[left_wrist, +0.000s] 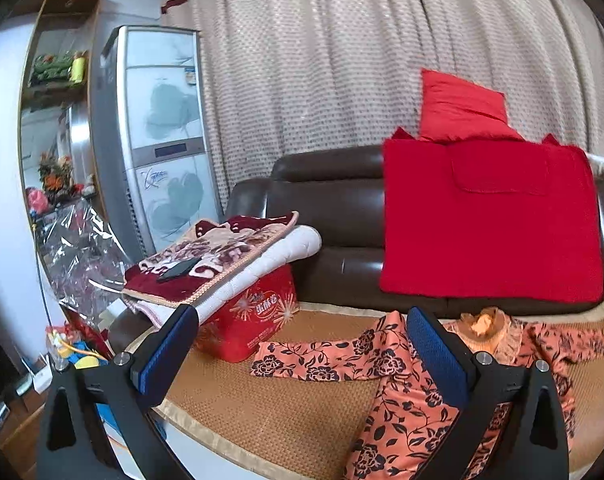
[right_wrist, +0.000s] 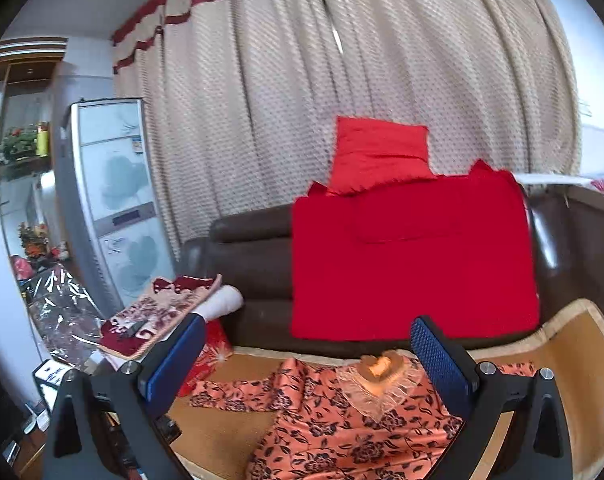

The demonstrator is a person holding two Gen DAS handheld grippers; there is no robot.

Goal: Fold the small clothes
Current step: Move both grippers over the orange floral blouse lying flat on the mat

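On woven mat (left_wrist: 286,412): satiny floral garment (left_wrist: 398,412), lace-trimmed collar (right_wrist: 378,384).

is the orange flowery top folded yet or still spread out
Spread out. The floral top lies flat on the woven mat, one sleeve stretched sideways, collar exposed, no fold visible.

Home living room, dark leather sofa (left_wrist: 334,200), patterned curtains (left_wrist: 342,60), standing air conditioner (left_wrist: 162,136), folded blankets (left_wrist: 222,256)
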